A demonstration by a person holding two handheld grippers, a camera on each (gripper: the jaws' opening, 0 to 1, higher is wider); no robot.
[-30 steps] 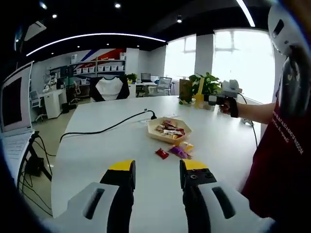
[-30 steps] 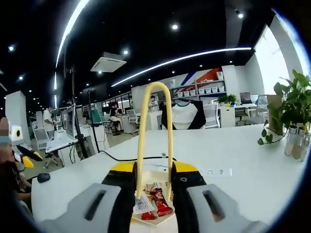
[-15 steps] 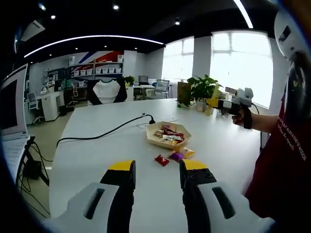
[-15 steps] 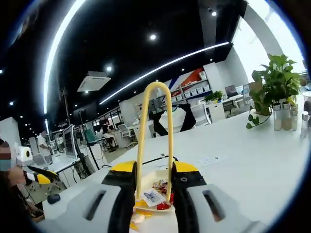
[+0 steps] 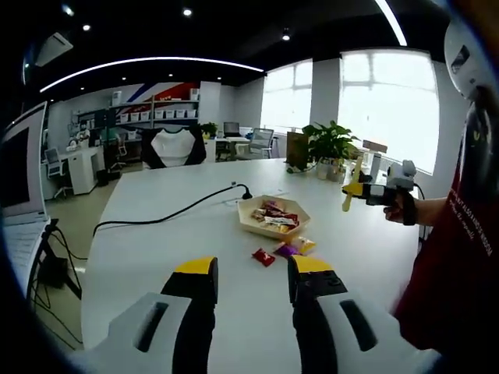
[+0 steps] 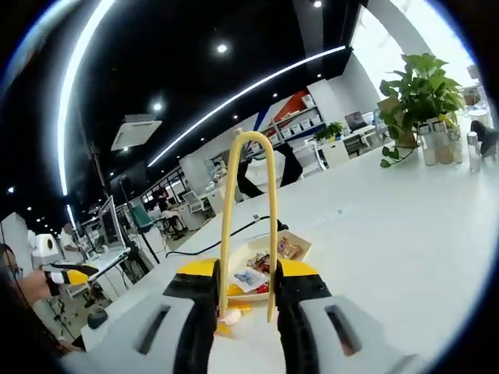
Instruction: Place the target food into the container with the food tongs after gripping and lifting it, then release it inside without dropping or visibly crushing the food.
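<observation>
A white worktop (image 5: 156, 226) in an open-plan office carries one shallow wooden tray (image 5: 272, 217) heaped with wrapped snacks, too many and too small to count. In the left gripper view, three more wrapped snacks lie loose on the worktop just in front of the tray: one red (image 5: 263, 256), one purple (image 5: 285, 250) and one yellow (image 5: 304, 245). The left tool (image 5: 251, 282) hangs above the near edge of the worktop, well short of the snacks, its two yellow-tipped jaws spread and pinching nothing. At the right of that view, a person in a red shirt (image 5: 452, 257) holds the right tool (image 5: 352, 185) in one hand, raised over the far side of the worktop. In the right gripper view, the right tool (image 6: 246, 273) has its jaws pressed onto one pair of yellow food tongs (image 6: 248, 210), whose looped end rises upward; the tray (image 6: 300, 246) lies beyond the jaws. One black cable (image 5: 168, 209) trails across the worktop, and one potted plant (image 5: 329, 140) stands by the windows.
</observation>
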